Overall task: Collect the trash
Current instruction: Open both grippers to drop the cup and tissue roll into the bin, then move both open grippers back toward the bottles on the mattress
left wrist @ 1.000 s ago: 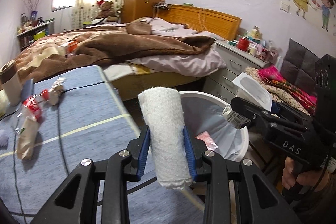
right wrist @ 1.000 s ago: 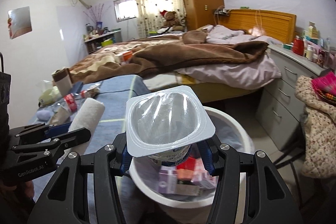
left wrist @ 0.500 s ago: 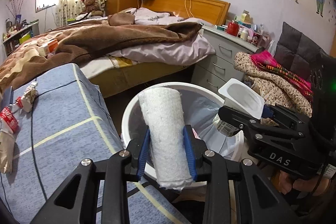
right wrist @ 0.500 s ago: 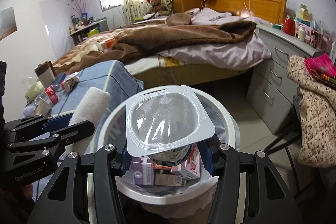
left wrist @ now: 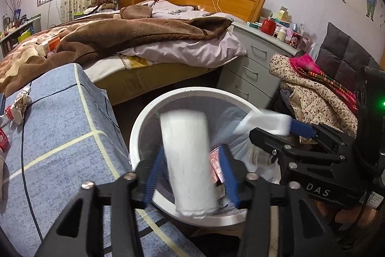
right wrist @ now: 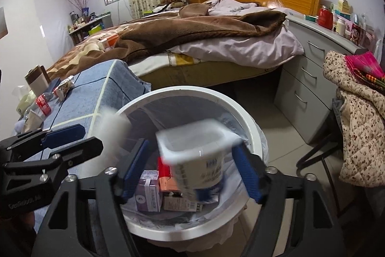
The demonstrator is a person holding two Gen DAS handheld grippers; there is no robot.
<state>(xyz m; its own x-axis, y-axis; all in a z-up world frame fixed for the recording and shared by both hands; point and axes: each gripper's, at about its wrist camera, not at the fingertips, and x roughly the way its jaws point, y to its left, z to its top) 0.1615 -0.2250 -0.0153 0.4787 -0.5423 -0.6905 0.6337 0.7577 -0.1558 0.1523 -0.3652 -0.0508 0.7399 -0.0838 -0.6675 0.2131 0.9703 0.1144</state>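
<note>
Both over bin (left wrist: 144,122): L gripper (left wrist: 190,175) opening, roll (left wrist: 187,160) upright between pads; R gripper (right wrist: 190,172) opening, cup (right wrist: 197,158) tipping loose.

You had a low surface under a blue cloth (left wrist: 62,136) with pale yellow stripes, and a thin dark cable (left wrist: 22,160) ran across it. Near its far left edge lay a crumpled wrapper (right wrist: 64,86), a bottle with a red label (right wrist: 43,104) on its side, a paper cup (right wrist: 31,122) tipped over and a brown and white carton (right wrist: 36,80) standing upright. Just beside the cloth's edge, a white bin (right wrist: 250,127) with a liner stood on the pale tiled floor (right wrist: 284,143). Behind them was the bed (left wrist: 149,74), and on it a brown blanket (left wrist: 134,33), a lilac quilt (left wrist: 190,51) and an orange and white box (left wrist: 48,45).
</note>
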